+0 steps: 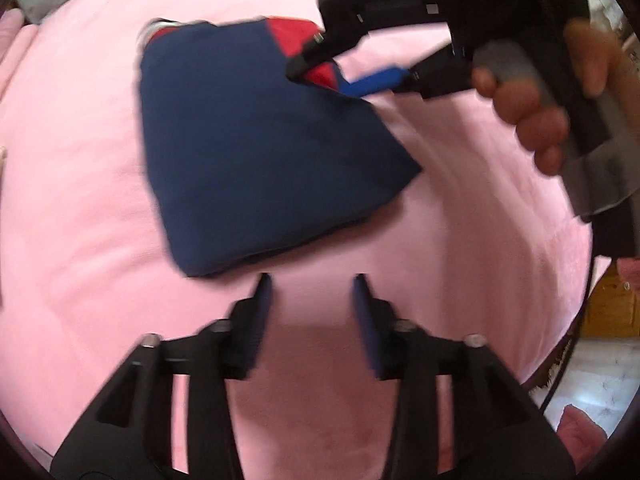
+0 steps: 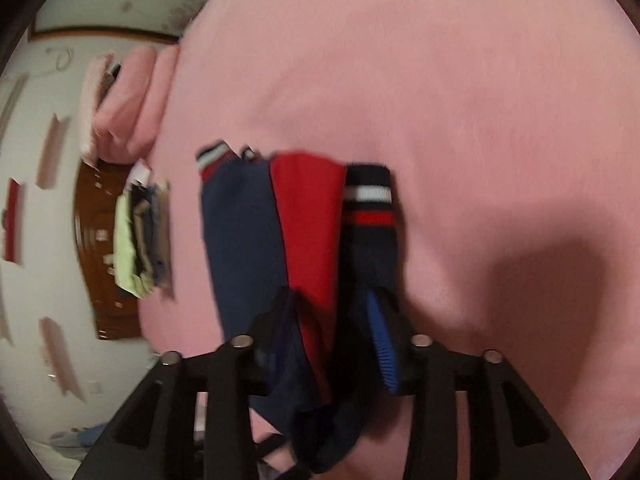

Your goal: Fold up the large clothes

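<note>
The folded navy-and-red garment [image 1: 256, 152] could be dragged open if caught by the right gripper [image 1: 320, 76], whose parted jaws straddle its corner; the left gripper [image 1: 312, 312] is open and empty.

A bed [image 1: 460, 200] covered by a pink sheet is seen in both wrist views; the sheet is smooth with faint creases. A folded garment [image 1: 248, 152], navy with red panels and striped cuffs, is laid flat on the sheet near its middle. Folded pink bedding [image 2: 132, 104] is seen resting at one edge of the bed.
</note>
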Available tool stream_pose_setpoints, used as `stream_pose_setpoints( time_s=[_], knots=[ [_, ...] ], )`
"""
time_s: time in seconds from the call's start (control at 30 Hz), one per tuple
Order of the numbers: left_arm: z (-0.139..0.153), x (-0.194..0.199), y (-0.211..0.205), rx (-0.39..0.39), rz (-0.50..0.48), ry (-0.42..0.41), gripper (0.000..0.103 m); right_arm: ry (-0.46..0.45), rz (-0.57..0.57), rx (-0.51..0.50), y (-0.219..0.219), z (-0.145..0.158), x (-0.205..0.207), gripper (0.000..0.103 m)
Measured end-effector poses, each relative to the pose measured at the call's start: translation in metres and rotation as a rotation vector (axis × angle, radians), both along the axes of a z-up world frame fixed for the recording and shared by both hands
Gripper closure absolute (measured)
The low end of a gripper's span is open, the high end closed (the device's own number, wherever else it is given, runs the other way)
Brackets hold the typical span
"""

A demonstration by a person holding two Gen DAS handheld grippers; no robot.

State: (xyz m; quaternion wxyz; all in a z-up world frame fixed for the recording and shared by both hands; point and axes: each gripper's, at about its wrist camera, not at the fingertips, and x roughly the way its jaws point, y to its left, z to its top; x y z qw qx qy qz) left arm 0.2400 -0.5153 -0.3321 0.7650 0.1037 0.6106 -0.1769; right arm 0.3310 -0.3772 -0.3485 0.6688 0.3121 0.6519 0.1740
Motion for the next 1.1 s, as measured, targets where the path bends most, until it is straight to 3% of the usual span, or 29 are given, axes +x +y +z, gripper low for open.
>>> stream_pose_setpoints(
  time_s=[0.07, 0.1, 0.13, 0.2, 0.3, 0.43, 0.57, 0.63, 0.77, 0.93, 1.03, 1.1],
  knots=[
    [0.008, 0.001, 0.008, 0.018, 0.029, -0.043, 0.060, -0.025, -0.024, 0.001, 0.007, -0.002, 0.005, 0.055],
    [0.011, 0.002, 0.010, 0.028, 0.046, -0.059, 0.060, -0.053, -0.037, -0.005, 0.004, -0.001, 0.002, 0.065],
    [0.014, 0.004, 0.013, 0.038, 0.065, -0.074, 0.060, -0.087, -0.048, -0.006, 0.004, 0.002, 0.001, 0.082],
    [0.020, 0.010, 0.019, 0.043, 0.115, -0.106, 0.060, -0.120, -0.085, -0.010, 0.004, 0.009, -0.001, 0.099],
    [0.027, 0.023, 0.029, 0.023, 0.174, -0.125, 0.060, -0.169, -0.189, 0.056, -0.022, 0.028, 0.002, 0.099],
    [0.024, 0.031, 0.040, 0.013, 0.226, -0.117, 0.060, -0.126, -0.244, -0.015, -0.033, 0.031, -0.020, 0.100],
    [0.016, 0.033, 0.046, 0.018, 0.253, -0.097, 0.060, -0.027, -0.278, -0.081, -0.029, 0.010, -0.035, 0.099],
    [0.015, 0.033, 0.044, 0.022, 0.261, -0.099, 0.060, 0.039, -0.251, -0.139, -0.016, -0.012, -0.034, 0.093],
    [0.017, 0.028, 0.043, 0.035, 0.258, -0.107, 0.060, 0.054, -0.314, 0.038, -0.035, -0.023, -0.038, 0.069],
    [0.023, 0.053, 0.052, 0.051, 0.254, -0.097, 0.060, 0.005, -0.383, 0.146, -0.054, -0.009, -0.049, 0.039],
    [0.017, 0.061, 0.052, 0.062, 0.231, -0.102, 0.060, 0.007, -0.391, 0.190, -0.065, -0.006, -0.050, 0.039],
    [0.016, 0.064, 0.050, 0.068, 0.223, -0.115, 0.060, 0.019, -0.367, 0.165, -0.064, -0.008, -0.049, 0.039]
  ],
)
